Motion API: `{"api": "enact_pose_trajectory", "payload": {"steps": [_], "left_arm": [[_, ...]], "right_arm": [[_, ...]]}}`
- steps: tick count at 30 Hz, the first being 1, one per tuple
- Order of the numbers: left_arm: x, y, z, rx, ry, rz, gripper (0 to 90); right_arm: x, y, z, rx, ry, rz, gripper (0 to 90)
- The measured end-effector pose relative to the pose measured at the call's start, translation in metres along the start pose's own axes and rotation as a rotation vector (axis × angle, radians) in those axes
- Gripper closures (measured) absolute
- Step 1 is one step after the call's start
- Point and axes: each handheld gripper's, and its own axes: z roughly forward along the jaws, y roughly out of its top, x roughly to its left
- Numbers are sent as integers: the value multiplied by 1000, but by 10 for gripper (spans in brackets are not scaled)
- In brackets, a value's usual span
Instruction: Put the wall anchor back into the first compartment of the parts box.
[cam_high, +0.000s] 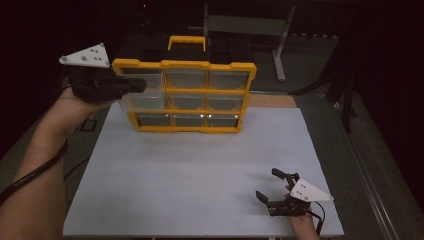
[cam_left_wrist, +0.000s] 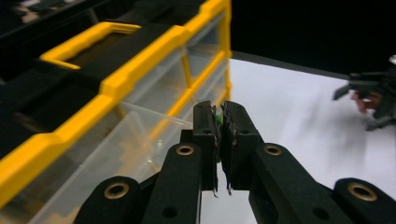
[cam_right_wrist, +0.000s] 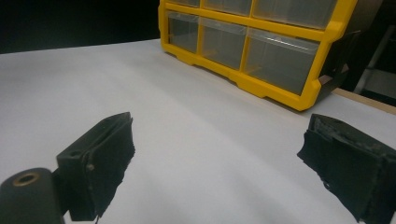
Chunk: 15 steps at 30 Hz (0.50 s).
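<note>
Beside the yellow drawer cabinet (cam_high: 184, 95), left gripper (cam_left_wrist: 217, 122) jaws pinching a small green thing (cam_left_wrist: 216, 119) — right gripper (cam_high: 272, 189) jaws spread.

No lettering, label or number can be read anywhere.

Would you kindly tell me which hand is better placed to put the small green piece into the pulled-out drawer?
The left. Its tool is shut on the green piece right above the open drawer of the yellow organizer. The right tool rests open near the table's front edge.
</note>
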Motion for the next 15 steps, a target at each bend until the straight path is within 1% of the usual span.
{"api": "enact_pose_trajectory", "payload": {"steps": [1, 2, 3, 4, 8, 10, 11, 12, 13, 14, 15], "left_arm": [[2, 0, -1, -9, 4, -11, 837], [4, 0, -1, -11, 14, -17, 837], [6, -1, -2, -18, 28, -32, 837], [8, -2, -2, -18, 46, -40, 837], [15, -7, -3, -21, 85, -73, 836], [19, -9, -3, -28, 118, -101, 836], [21, -10, -4, -33, 124, -113, 836], [23, -11, -4, -39, 139, -128, 835], [25, -12, -4, -41, 152, -151, 835], [27, -13, -3, -40, 153, -166, 835], [28, -15, -1, -23, 167, -173, 835]], "right_arm": [[0, 0, 0, 0, 0, 1, 85], [0, 0, 0, -2, -1, 0, 85], [0, 0, 0, -6, -3, 3, 85], [0, 0, -1, -5, -2, 6, 85], [0, 0, 0, -5, -2, 6, 85], [0, 0, 0, -6, -1, 4, 85], [0, 0, 0, -4, -1, 7, 85], [0, 0, 0, -2, -1, 7, 85], [0, 0, 0, -2, -2, 7, 85], [0, 0, 0, -2, -2, 7, 85], [0, 0, 0, -3, -2, 6, 85]]}}
